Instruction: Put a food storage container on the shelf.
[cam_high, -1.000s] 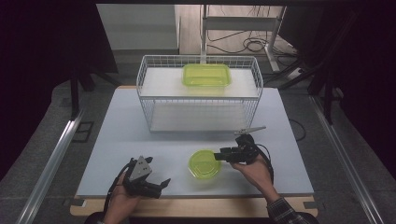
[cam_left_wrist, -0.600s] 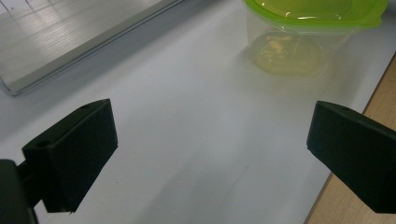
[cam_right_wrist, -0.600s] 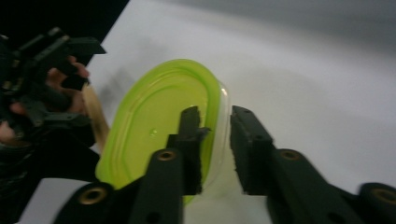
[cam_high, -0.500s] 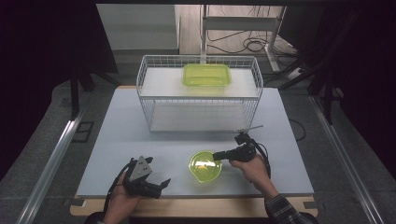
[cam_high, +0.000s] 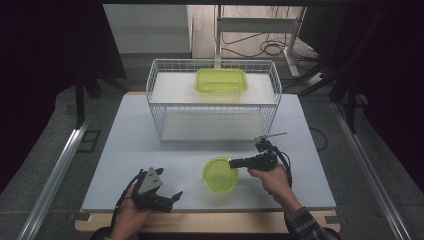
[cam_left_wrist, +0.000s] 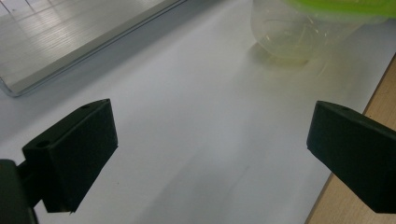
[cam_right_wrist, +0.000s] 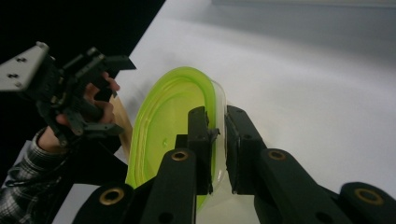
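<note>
A small round clear plastic container with a lime-green lid (cam_high: 220, 174) is seen standing on the white table top (cam_high: 150, 145), in front of the white wire basket (cam_high: 214, 100) and near the table's front edge. The right gripper (cam_high: 235, 163) is placed at the container's right side, between it and the basket's front right corner. In the right gripper view the container (cam_right_wrist: 173, 126) is met at its rim: one jaw is set inside on the green lid, the other outside on the clear wall, and the rim is pinched between them. The jaws have just been closing and are now clamped on that rim, with only the lid edge and wall between the pads.

The left gripper (cam_high: 172, 196) is held low to the left of the container, well forward of the basket and apart from the container. Its jaws are spread wide with nothing between them; in the left gripper view the container (cam_left_wrist: 299, 32) is seen beyond them, untouched.

A rectangular lime-green lidded box (cam_high: 221, 80) is seen lying on the basket's upper shelf.
</note>
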